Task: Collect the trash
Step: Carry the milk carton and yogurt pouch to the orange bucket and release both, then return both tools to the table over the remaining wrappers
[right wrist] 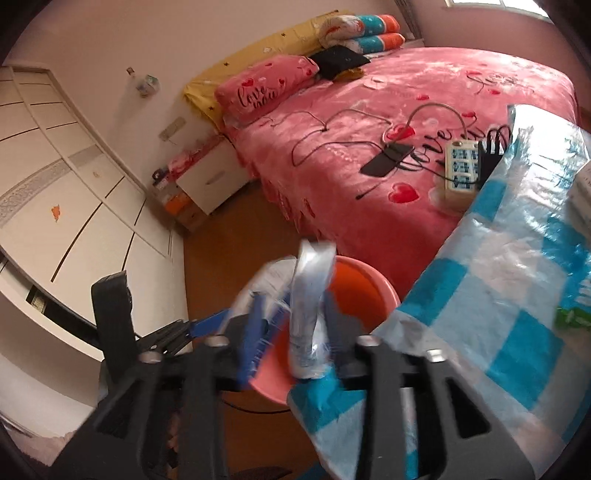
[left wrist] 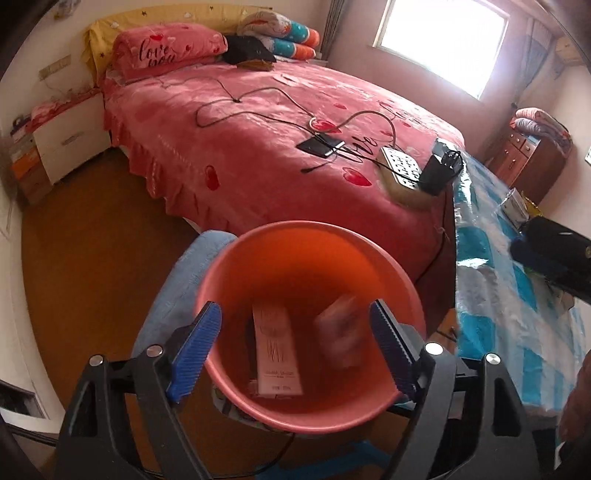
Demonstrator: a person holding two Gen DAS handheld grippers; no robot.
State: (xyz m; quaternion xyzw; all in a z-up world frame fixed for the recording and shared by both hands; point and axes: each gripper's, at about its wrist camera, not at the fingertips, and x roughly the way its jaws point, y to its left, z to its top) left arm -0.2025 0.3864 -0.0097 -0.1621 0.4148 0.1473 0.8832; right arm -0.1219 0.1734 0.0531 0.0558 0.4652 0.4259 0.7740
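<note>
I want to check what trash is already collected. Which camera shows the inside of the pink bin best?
The left wrist view: it looks straight down into the pink bin, showing a long box and a blurred smaller carton. The right wrist view shows only part of its rim, behind a held plastic wrapper.

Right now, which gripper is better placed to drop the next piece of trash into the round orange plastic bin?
Right. The right gripper already grips a crinkled clear plastic wrapper near the round orange plastic bin; the left gripper is open, empty.

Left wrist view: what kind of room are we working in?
A home bedroom: a bed with a pink "love you" pillow, a white nightstand beside it, and folded quilts at the headboard.
</note>
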